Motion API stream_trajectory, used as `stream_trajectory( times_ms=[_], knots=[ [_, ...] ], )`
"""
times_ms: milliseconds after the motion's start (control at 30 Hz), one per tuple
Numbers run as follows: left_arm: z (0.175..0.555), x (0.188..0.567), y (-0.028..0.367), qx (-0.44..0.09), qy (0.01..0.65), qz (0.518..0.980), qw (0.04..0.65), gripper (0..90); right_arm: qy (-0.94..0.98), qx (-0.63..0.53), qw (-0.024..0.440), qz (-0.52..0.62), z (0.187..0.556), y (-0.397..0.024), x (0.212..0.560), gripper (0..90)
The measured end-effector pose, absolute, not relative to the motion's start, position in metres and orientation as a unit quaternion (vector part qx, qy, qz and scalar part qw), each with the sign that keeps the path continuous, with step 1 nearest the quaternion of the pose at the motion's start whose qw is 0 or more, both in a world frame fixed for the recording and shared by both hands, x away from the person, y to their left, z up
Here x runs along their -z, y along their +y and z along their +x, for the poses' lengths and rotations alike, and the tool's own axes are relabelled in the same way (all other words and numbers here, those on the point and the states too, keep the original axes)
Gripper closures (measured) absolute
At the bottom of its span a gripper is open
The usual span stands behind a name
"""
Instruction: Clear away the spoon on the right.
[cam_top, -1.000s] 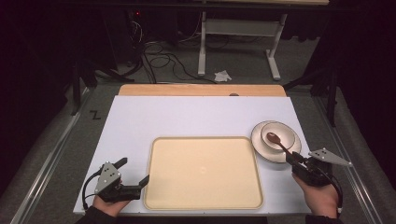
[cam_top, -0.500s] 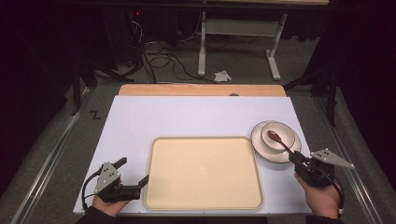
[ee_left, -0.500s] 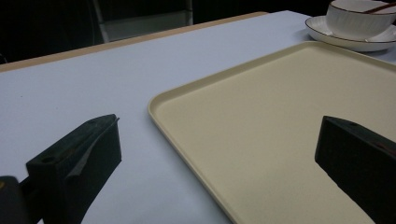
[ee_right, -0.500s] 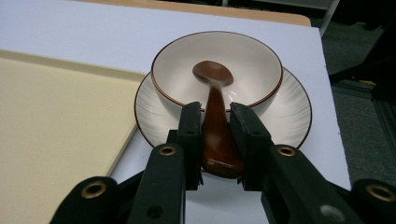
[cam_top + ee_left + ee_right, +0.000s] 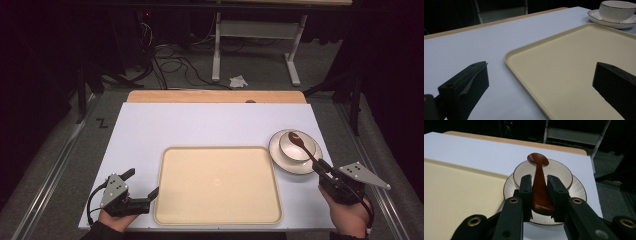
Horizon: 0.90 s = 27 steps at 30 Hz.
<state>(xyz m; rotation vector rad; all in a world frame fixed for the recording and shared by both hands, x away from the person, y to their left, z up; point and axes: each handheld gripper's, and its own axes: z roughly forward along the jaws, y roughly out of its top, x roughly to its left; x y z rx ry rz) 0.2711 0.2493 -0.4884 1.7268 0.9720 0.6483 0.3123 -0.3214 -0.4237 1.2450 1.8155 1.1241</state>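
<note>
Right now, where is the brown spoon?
In the high view the spoon is at the table's right side, its scoop over the bowl on the plate, its handle pinched in the right claw.

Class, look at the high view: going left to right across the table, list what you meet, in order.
Left gripper → tray → saucer with the bowl and spoon on it → right gripper.

Brown wooden spoon (image 5: 539, 187) across white bowl (image 5: 559, 172)
</note>
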Motion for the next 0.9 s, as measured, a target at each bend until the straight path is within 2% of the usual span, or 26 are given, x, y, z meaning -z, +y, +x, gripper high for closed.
stream_trajectory(
  times_ms=[300, 900],
  knots=[
    [0.271, 0.488, 0.249, -0.269, 0.403, 0.716, 0.503, 0.9, 0.701, -0.453, 0.332, 0.440, 0.303, -0.306, 0.415, 77.0],
    [0.271, 0.488, 0.250, -0.270, 0.401, 0.716, 0.504, 0.9, 0.735, -0.473, 0.300, 0.382, 0.293, -0.259, 0.421, 77.0]
  ],
)
